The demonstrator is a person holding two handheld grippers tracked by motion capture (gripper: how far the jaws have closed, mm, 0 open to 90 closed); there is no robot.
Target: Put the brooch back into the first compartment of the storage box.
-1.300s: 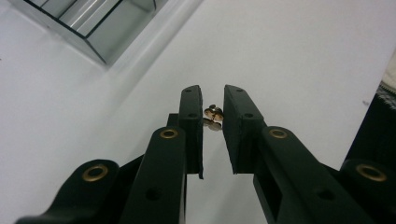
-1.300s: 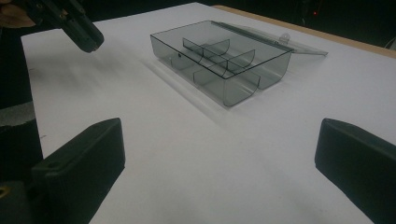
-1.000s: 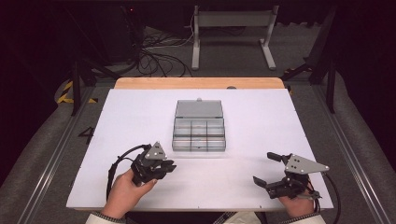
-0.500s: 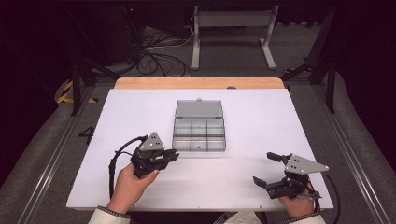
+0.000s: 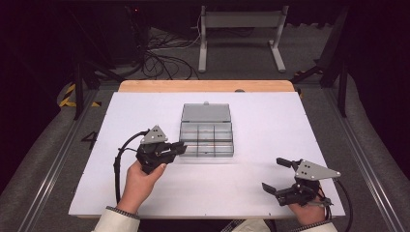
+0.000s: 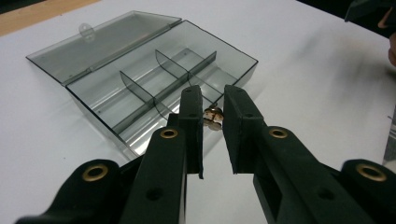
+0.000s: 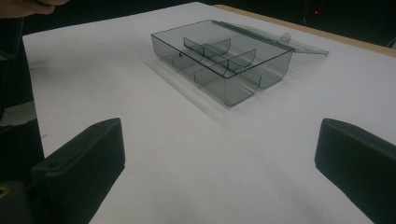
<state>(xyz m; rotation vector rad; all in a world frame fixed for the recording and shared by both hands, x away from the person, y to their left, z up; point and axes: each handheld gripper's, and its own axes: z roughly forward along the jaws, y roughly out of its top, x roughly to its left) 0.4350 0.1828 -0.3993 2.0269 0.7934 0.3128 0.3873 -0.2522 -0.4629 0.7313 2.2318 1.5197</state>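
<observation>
Item 1: left gripper (image 6: 214, 119), in my left hand (image 5: 140, 181), jaws closed down on a small brass-coloured metal piece (image 6: 214, 118) pinched at the tips; I cannot tell what kind of piece it is. Just past the tips: clear grey compartment box (image 6: 140, 88), lid (image 6: 102, 42) folded flat behind it, dividers upright, the near edge directly beyond the held piece. Item 2: right gripper (image 5: 285, 176), jaws spread wide with nothing between them, resting low over the white table (image 5: 270, 125), well apart from the box, which lies ahead of it
</observation>
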